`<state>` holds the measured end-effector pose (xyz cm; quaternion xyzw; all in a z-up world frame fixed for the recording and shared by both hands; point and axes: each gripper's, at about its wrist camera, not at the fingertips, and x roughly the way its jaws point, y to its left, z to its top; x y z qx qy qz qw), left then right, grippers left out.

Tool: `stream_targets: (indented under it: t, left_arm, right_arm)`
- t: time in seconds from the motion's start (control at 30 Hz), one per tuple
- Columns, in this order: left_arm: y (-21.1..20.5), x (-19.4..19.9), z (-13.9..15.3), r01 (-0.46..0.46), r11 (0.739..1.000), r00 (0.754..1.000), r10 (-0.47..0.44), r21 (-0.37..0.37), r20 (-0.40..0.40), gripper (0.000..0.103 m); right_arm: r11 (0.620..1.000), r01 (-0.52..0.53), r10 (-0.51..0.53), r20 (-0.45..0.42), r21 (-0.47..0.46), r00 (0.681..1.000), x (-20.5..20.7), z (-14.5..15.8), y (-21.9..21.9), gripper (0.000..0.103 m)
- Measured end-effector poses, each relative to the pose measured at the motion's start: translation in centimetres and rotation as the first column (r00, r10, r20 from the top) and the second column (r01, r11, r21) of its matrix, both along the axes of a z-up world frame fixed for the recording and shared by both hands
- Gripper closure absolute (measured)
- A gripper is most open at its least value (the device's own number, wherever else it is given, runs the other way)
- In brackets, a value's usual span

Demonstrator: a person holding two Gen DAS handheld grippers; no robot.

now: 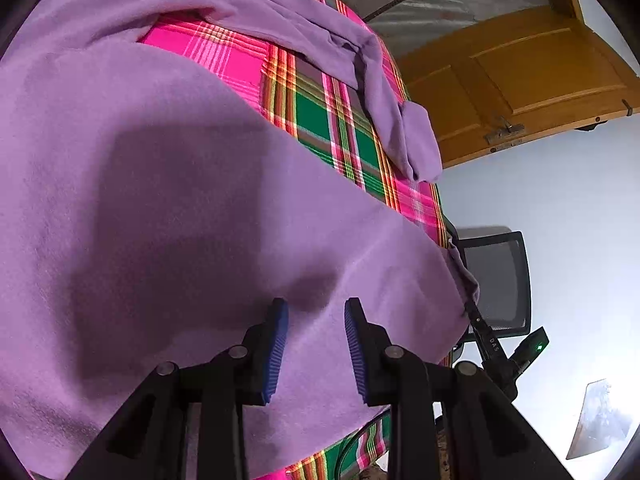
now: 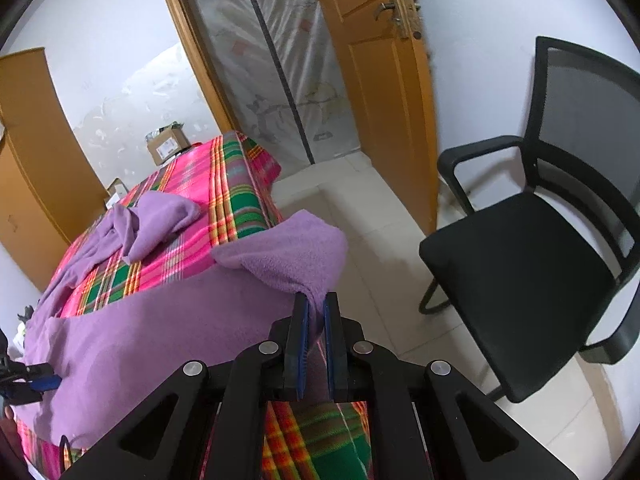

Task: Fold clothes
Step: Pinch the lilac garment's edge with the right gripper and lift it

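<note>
In the left wrist view, the left claw (image 1: 316,320) hangs just over the purple top (image 1: 168,184). Its two blue pads (image 1: 276,344) are spread apart, and nothing is between them. The soft purple cloth lies flat right under the tips and fills most of the picture. It is spread on a bed with a pink and green checked blanket (image 1: 320,116). One long sleeve (image 1: 384,92) runs across the blanket to the bed's edge, and its cuff is folded over. The cloth looks fuzzy and has a dark shadow on it. Past the bed there is a brown door (image 1: 520,72) and a black chair (image 1: 500,280).

In the right wrist view, the right claw (image 2: 316,320) is pinched nearly closed on a corner of the purple top (image 2: 160,328). The corner (image 2: 296,256) is lifted up off the bed and droops over in a thick fold just above the tips. The rest of the top lies spread out to the left on the checked blanket (image 2: 224,204). A sleeve (image 2: 160,220) is bunched up farther back. The left claw (image 2: 40,378) peeks in at the left edge, low beside the cloth. The black chair (image 2: 520,272) stands on the tile floor (image 2: 380,240) to the right
</note>
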<state>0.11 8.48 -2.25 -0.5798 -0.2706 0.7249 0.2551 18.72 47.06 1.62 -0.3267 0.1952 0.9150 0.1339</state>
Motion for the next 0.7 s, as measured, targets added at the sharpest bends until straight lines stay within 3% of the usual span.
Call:
stream_targets:
  t: [0.53,0.7]
  left_arm:
    - [0.5,0.6,-0.1,0.019,1.0,1.0,-0.019,0.006,-0.002,0.074]
    - [-0.3,0.3,0.4,0.001,1.0,1.0,-0.001,0.011,-0.018,0.074]
  right_arm:
    - [0.998,0.024,-0.022,0.042,-0.052,0.999,1.3,-1.6,0.9,0.095]
    - [0.997,0.019,-0.015,0.059,-0.077,0.998,1.1,-1.7,1.2,0.089]
